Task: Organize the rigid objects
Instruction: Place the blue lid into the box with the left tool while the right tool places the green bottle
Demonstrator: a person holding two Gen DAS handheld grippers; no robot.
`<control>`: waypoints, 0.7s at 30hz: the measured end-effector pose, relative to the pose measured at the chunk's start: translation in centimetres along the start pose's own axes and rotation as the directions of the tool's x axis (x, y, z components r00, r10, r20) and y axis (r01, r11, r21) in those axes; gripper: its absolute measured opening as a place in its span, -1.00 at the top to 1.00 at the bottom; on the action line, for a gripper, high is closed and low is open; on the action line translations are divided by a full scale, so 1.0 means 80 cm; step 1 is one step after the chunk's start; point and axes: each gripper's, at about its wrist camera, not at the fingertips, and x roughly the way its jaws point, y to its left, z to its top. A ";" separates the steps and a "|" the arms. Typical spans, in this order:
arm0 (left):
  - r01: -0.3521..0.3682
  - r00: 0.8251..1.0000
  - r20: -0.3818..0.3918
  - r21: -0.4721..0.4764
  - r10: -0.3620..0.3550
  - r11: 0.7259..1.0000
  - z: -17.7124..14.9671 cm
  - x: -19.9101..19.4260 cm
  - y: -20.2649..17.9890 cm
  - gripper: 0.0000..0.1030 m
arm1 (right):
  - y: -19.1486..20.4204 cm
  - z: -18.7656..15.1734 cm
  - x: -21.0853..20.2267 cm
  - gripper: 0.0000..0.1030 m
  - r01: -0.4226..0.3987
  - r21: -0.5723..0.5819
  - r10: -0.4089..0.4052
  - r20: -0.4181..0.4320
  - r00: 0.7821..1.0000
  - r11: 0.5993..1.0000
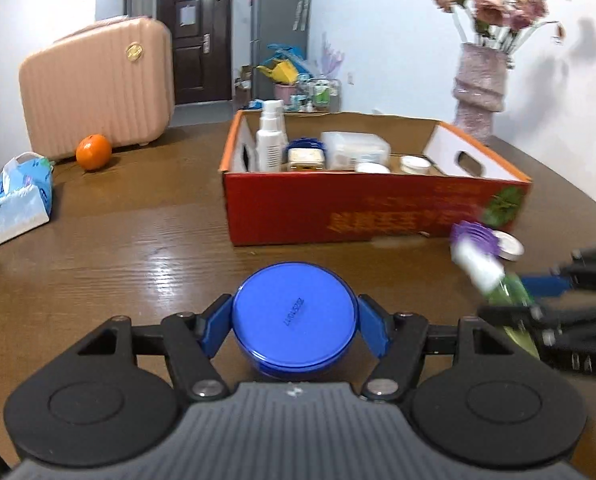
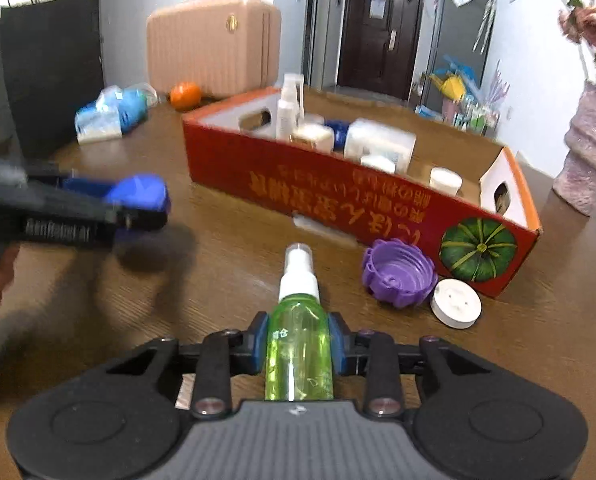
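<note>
On the brown table (image 1: 138, 240): left gripper (image 1: 294, 320) squeezing blue jar (image 1: 294, 316), right gripper (image 2: 298, 344) squeezing green bottle (image 2: 298, 344). Could bump together near the red box (image 1: 337, 208), dropping both.

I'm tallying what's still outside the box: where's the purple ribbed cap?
In the right wrist view, the purple ribbed plastic cap lies on the brown wooden table, against the red cardboard box, beside a white round lid.
</note>
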 end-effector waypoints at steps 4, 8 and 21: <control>-0.010 0.999 0.042 0.040 0.008 0.999 -0.002 -0.035 -0.013 -0.30 | -0.006 -0.004 -0.047 0.41 -0.007 0.081 -0.006 0.157 0.988 0.997; -0.008 0.998 0.070 0.053 0.004 0.999 0.003 -0.053 -0.023 -0.30 | -0.019 -0.013 -0.078 0.41 0.021 0.162 -0.062 0.248 0.967 0.986; 0.152 0.985 0.064 0.134 -0.162 0.979 0.101 0.011 -0.076 -0.30 | -0.075 0.041 -0.075 0.41 0.096 0.113 -0.125 0.294 0.948 0.989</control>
